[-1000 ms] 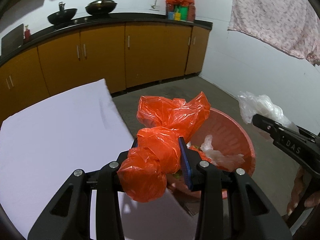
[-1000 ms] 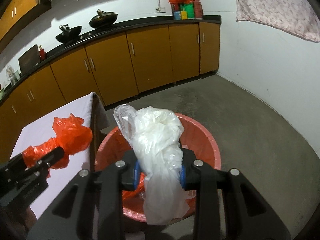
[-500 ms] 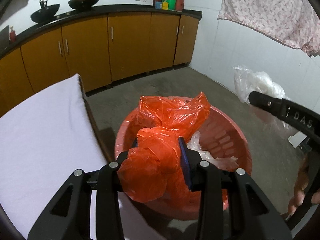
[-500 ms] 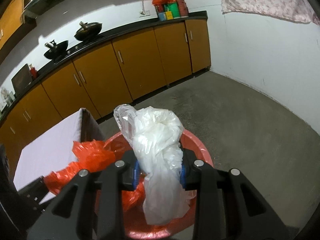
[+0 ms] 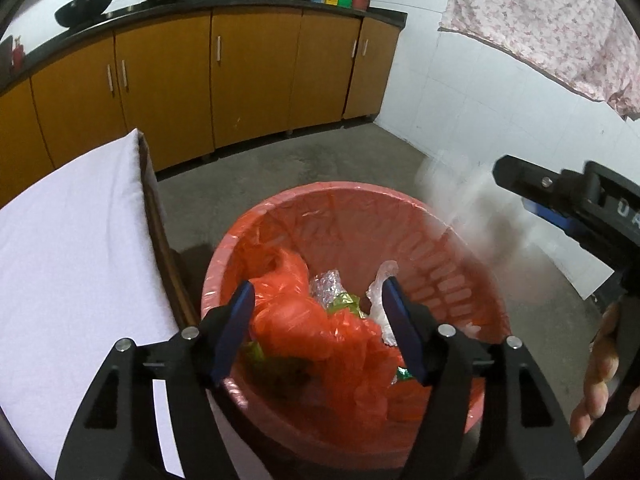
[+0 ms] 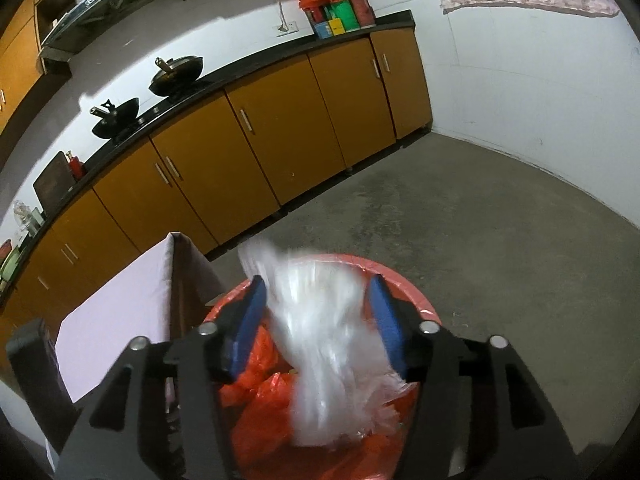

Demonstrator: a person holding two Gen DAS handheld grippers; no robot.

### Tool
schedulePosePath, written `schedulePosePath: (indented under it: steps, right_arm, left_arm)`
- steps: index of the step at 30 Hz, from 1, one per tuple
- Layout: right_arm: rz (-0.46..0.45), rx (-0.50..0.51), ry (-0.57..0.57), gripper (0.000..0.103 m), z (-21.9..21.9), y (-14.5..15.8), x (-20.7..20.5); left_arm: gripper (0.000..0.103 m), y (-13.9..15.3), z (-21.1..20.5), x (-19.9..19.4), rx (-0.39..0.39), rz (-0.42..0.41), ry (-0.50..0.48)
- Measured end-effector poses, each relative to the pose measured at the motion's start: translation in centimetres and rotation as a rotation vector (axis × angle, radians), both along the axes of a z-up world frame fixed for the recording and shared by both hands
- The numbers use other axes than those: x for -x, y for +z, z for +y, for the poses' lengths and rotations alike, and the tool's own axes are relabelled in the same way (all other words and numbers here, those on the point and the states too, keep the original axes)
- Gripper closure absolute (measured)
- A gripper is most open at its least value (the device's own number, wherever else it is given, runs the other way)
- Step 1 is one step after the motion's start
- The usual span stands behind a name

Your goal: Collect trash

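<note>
Both your tongs are spreading: the left gripper has nothing between its pads, its orange bag lying in the red bin; the right gripper is freeing the clear bag, blurred, dropping. That light bag could snag a pad or drift over the rim onto the floor.

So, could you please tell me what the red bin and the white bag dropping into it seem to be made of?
The red bin looks like moulded plastic, matt, with slotted walls, and a thin glossy red liner folded over its rim. The white bag seems to be thin translucent plastic film: light shows through its crinkled, motion-blurred folds.
</note>
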State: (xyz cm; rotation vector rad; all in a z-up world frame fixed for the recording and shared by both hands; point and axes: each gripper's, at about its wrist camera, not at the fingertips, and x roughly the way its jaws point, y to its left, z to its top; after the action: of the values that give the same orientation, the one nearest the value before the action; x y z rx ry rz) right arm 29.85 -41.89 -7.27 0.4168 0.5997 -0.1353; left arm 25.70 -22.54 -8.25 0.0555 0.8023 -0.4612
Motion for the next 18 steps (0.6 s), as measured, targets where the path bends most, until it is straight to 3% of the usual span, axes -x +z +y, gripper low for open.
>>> schedulePosePath:
  steps: [6,11,13,18]
  right_arm:
    - [-0.037,0.04,-0.011,0.025,0.3,0.6,1.8]
    - [-0.137,0.164,-0.06,0.009,1.5,2.3,5.3]
    - [-0.207,0.178,-0.064,0.006,2.2,2.9,7.1]
    - [-0.242,0.218,-0.003,0.004,5.1,4.1,10.5]
  left_arm:
    - [0.029,1.1,2.5,0.8,0.037,-0.014,0.051]
    - [0.011,3.3,6.3,3.6,0.052,-0.117,0.108]
    - [0.007,4.3,8.2,5.4,0.054,-0.163,0.152]
    - [0.002,6.1,13.3,10.4,0.067,-0.246,0.273]
